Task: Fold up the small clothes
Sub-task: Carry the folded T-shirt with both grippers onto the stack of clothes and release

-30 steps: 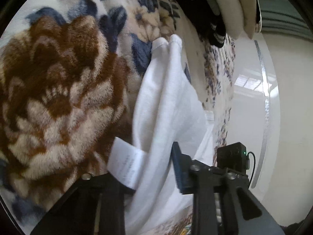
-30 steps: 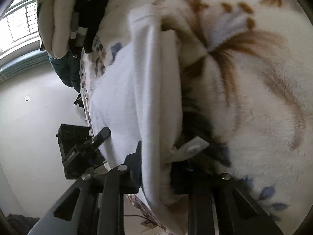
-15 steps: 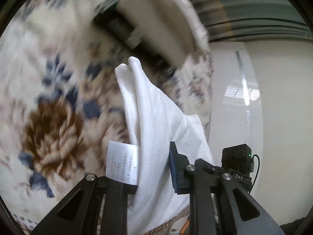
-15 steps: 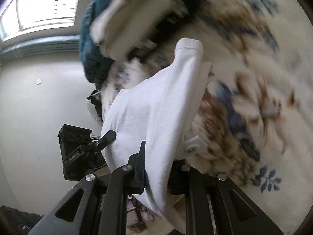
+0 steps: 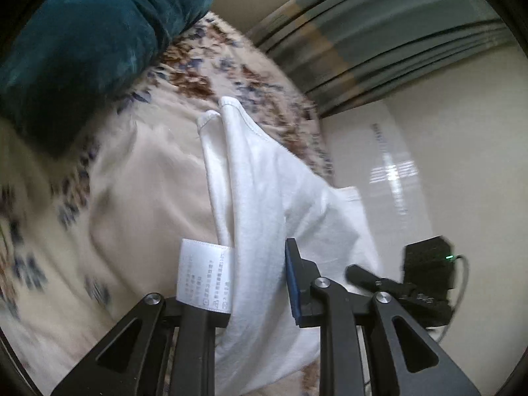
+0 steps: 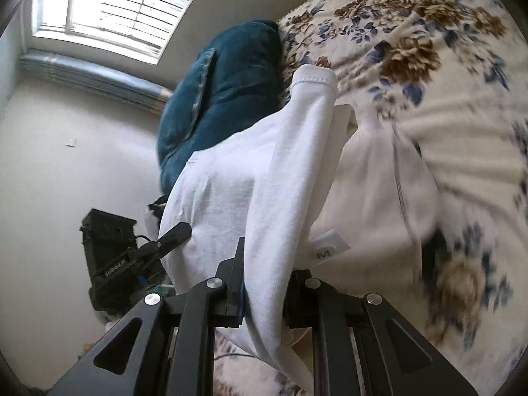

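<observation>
both claws (image 5: 260, 283) (image 6: 264, 283) higher, garment (image 5: 264, 198) aloft

1. The left gripper (image 5: 260, 283) is being held pointing forward and downward, its two black fingers (image 5: 298, 283) drawn close together.
2. White cloth (image 5: 264, 198) is being pinched between the left fingers, with a folded bunch of it filling the gap.
3. The right gripper (image 6: 264, 283) is being held at a similar downward slant, its fingers (image 6: 236, 280) likewise drawn nearly together.
4. The same cloth is being clamped between the right fingers, draped over them.
5. The left gripper is being seen at the lower left of the right wrist view, level with the right one.
</observation>
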A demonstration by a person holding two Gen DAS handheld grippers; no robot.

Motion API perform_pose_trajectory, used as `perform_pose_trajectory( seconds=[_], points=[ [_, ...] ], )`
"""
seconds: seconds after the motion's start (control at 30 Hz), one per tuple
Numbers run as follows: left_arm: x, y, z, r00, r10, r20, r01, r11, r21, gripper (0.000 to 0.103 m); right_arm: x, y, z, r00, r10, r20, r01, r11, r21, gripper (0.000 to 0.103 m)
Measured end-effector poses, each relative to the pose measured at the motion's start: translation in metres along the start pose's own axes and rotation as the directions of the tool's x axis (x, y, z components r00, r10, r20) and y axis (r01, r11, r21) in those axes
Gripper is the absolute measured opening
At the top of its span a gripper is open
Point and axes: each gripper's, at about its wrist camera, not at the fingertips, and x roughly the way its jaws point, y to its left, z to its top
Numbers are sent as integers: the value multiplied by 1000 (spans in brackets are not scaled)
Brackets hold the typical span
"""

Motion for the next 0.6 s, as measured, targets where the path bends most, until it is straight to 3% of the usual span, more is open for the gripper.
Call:
perform_pose_trajectory(
  seconds=[0.13, 0.2, 0.3, 0.33, 0.37, 0.4, 0.43, 0.47, 0.53, 0.6],
  points=[
    [62, 44, 25, 979, 158, -127, -159, 987, 1, 19, 64, -23, 36, 988, -134, -74, 134, 991, 0, 17],
    [70, 53, 22, 975, 164, -151, -168, 986, -16, 19, 86, -31, 41, 968, -230, -105, 230, 973, -12, 17],
    [61, 44, 23, 975, 195, -108, -196, 981, -7, 23, 95, -28, 43, 940, -323, -107, 320, 946, -50, 28],
    [53, 38, 21, 972, 220, -80, -220, 975, 15, 24, 95, -25, 43, 931, -351, -101, 346, 936, -64, 43],
    [44, 29, 19, 968, 248, -40, -247, 968, 47, 29, 92, -17, 43, 907, -414, -83, 407, 909, -88, 59],
    [40, 22, 19, 959, 283, -10, -281, 957, 72, 51, 88, -12, 39, 891, -449, -64, 442, 891, -104, 65],
    [37, 16, 19, 940, 340, 24, -341, 934, 108, 69, 83, -3, 34, 869, -493, -38, 485, 865, -126, 77],
    [30, 6, 13, 916, 396, 56, -400, 905, 143, 101, 78, 5, 26, 835, -550, -7, 544, 827, -141, 90],
    [27, 0, 6, 888, 451, 88, -459, 870, 178, 103, 71, 16, 9, 772, -634, 41, 631, 758, -163, 103],
    [25, -5, -6, 851, 517, 91, -524, 827, 204, 103, 61, 25, -16, 700, -708, 93, 712, 681, -174, 103]
  ],
)
